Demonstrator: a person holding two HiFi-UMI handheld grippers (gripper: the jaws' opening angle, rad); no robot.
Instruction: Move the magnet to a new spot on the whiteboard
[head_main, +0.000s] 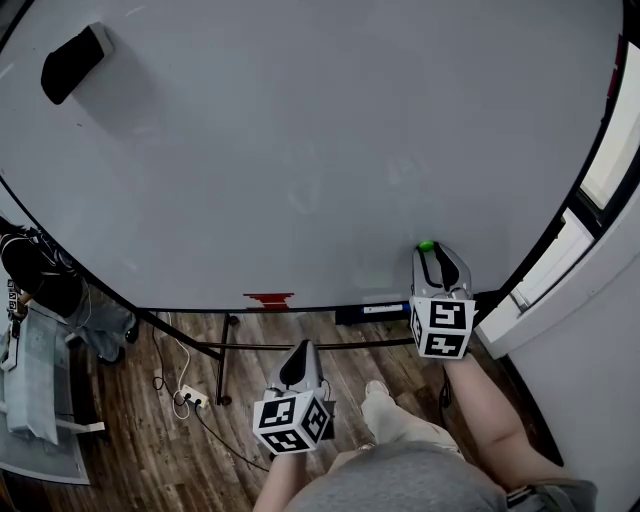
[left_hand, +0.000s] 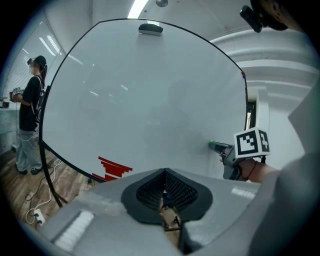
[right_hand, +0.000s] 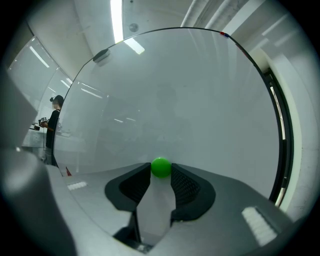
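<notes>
Head view: the green magnet (head_main: 426, 245) sits low on the whiteboard (head_main: 300, 150), with the right gripper (head_main: 429, 252) at it. The left gripper (head_main: 303, 347) hangs apart, probably unneeded.
Left gripper view: its fingers are together and empty.
Right gripper view: the fingers stand wide and press the magnet from both sides, likely to pull it off.

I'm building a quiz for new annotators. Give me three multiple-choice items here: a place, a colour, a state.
1. The magnet sits: A) in a drawer B) between the right gripper's jaw tips C) on a shelf
2. The magnet is: A) red B) green C) blue
3. The left gripper's jaws are: A) together, empty B) wide apart C) on a marker
B: it shows between the tips, at the whiteboard. B: it looks bright green. A: its pads meet, nothing between.
</notes>
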